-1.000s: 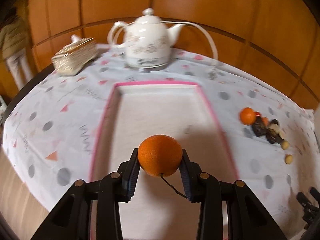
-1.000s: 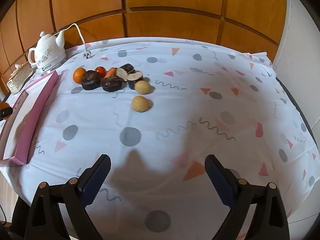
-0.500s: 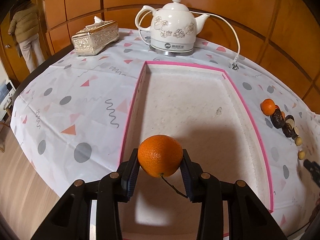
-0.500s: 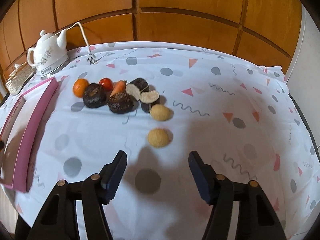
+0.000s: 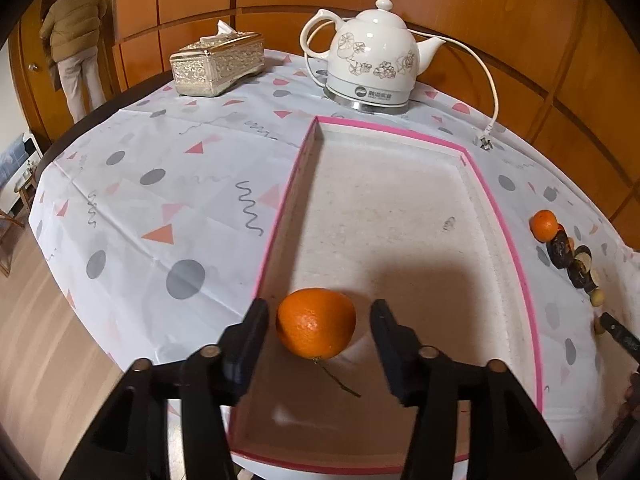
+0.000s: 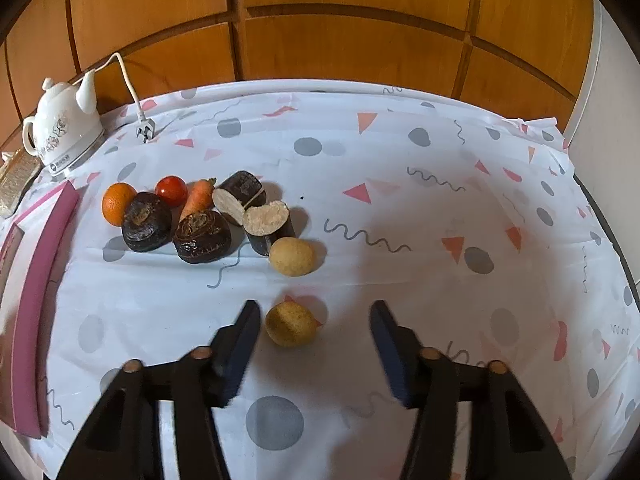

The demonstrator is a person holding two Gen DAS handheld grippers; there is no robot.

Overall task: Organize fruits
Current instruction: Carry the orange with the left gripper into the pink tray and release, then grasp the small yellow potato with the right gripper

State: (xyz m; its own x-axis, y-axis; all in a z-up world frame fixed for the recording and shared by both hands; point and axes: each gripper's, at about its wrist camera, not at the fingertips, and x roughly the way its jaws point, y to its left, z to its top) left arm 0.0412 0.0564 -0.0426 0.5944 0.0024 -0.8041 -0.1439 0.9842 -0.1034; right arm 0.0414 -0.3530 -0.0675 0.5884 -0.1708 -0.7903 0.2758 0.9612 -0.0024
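I note left gripper jaws opening, clear of the orange lying in the pink tray near its left wall, right gripper jaws closing, not yet touching the yellow fruit on the tablecloth between them.

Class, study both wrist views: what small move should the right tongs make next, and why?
Probably finish closing on the nearer round yellow fruit. The right tongs are closing with it between the jaws, near the left one, pads not yet pressing. The left tongs are opening, and the orange lies free in the pink-rimmed tray.
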